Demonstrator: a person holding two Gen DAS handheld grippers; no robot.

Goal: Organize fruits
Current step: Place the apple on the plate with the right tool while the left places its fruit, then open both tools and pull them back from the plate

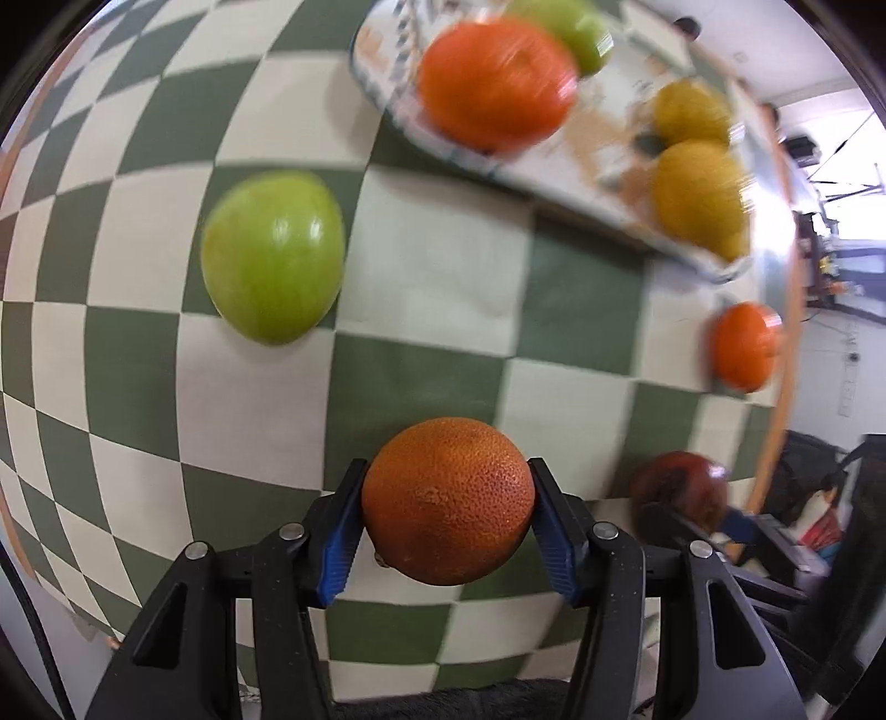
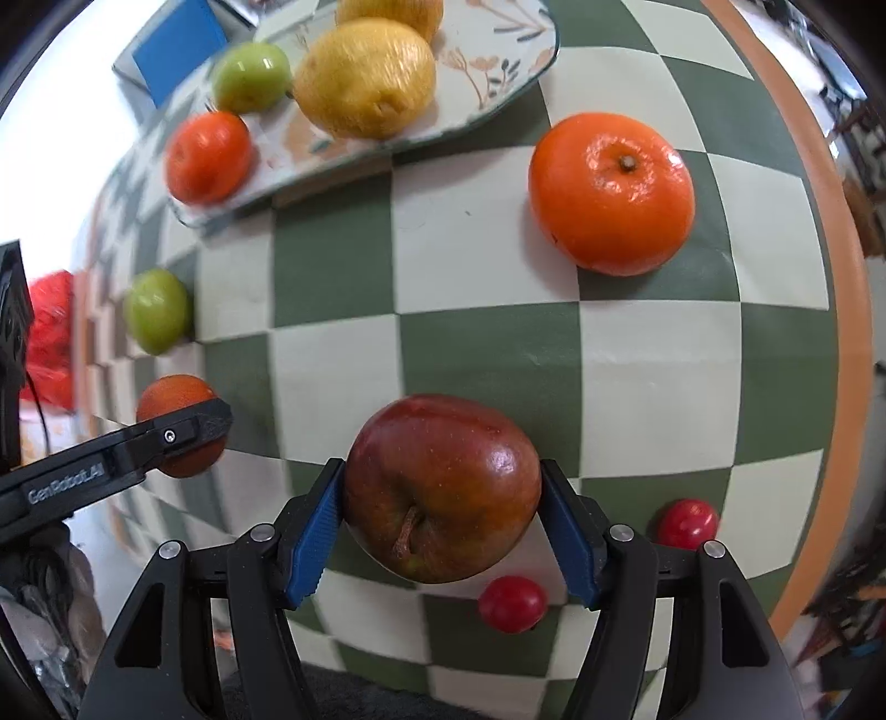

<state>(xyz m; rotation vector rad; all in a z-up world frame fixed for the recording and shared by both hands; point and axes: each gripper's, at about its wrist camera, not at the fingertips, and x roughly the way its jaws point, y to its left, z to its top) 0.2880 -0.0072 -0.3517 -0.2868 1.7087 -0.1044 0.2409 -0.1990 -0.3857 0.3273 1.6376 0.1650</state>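
Note:
In the left wrist view my left gripper (image 1: 447, 471) is shut on a dark orange (image 1: 448, 501), held just above the checkered cloth. My right gripper (image 2: 442, 469) is shut on a dark red apple (image 2: 443, 487). The patterned plate (image 2: 487, 61) lies ahead of both grippers. It holds two lemons (image 2: 365, 77), a green apple (image 2: 252, 75) and a tangerine (image 2: 207, 158). Loose on the cloth are a tangerine (image 2: 612, 191), a green apple (image 1: 274, 257) and two small red fruits (image 2: 512, 603). The left gripper's finger (image 2: 111, 465) and its orange show at the left of the right wrist view.
The green and cream checkered cloth (image 2: 487, 354) has an orange border (image 2: 841, 310) along the table's right edge. A blue box (image 2: 177, 47) stands behind the plate. Something red (image 2: 50, 338) lies off the table's left side.

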